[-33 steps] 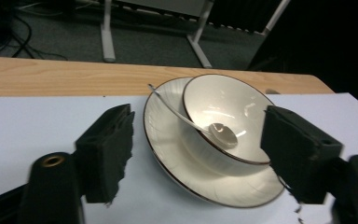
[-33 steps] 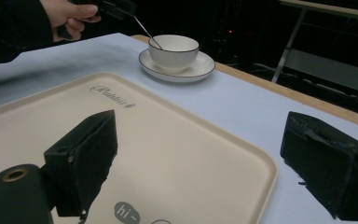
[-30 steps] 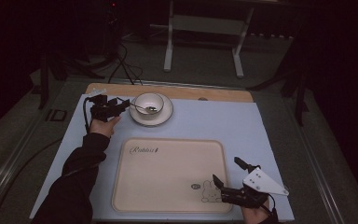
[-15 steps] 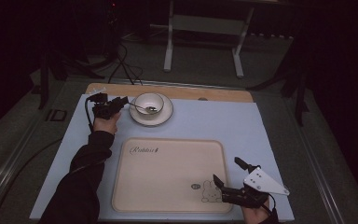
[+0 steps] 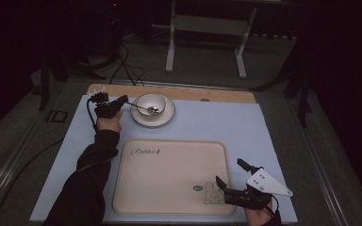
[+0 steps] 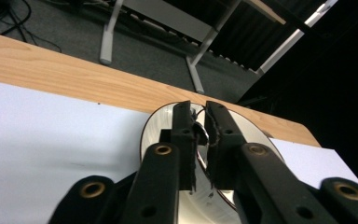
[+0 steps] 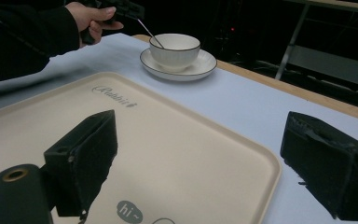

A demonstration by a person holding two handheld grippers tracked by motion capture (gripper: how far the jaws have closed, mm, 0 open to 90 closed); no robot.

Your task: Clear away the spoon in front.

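Observation:
A white bowl (image 5: 151, 102) stands on a white saucer (image 5: 168, 117) at the far side of the pale blue mat. A metal spoon (image 5: 142, 108) leans in the bowl with its handle pointing left. My left gripper (image 5: 121, 100) has just been closing and is now shut on that handle; in the left gripper view the jaws (image 6: 198, 106) pinch the spoon (image 6: 199, 132) over the saucer. My right gripper (image 5: 229, 172) hangs open over the near right corner of the cream tray (image 5: 169, 165), nothing between its pads (image 7: 88, 154).
The tray (image 7: 177, 140) carries a "Rabbit" print and a small bunny picture. A wooden strip (image 5: 217, 93) edges the table's far side, with a metal stand (image 5: 205, 42) and cables on the floor beyond. Bare mat (image 5: 226, 120) lies right of the saucer.
The left gripper's jaws have closed around the spoon handle beside the bowl. The right gripper has stayed where it was.

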